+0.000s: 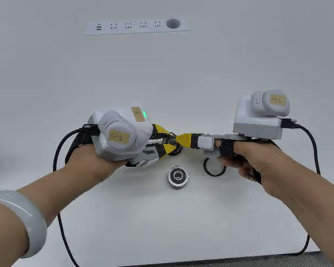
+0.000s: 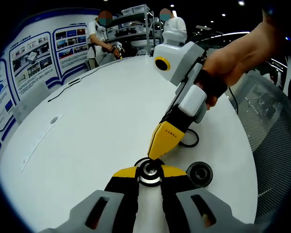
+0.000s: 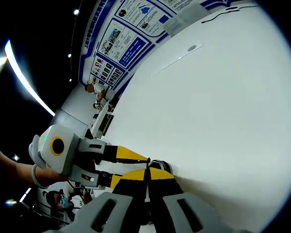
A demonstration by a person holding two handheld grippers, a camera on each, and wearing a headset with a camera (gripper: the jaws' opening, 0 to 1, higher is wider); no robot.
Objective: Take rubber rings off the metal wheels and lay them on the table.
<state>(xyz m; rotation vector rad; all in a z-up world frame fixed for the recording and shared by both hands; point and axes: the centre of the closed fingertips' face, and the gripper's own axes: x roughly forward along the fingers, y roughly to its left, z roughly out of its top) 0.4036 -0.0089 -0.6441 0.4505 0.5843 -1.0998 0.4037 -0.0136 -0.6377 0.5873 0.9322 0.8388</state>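
I clamped the wheel point(image 2: 150, 174) in the left gripper point(image 2: 150, 172) so the right gripper point(image 3: 146, 177), pinching its ring point(image 2: 138, 161) at eleven o'clock, could peel it.

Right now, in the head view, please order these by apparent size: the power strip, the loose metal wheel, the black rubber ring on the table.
Largest: power strip, though farthest away.
Then loose metal wheel and black rubber ring: about equal, and a hand hides part of the ring, so I leave them unranked.
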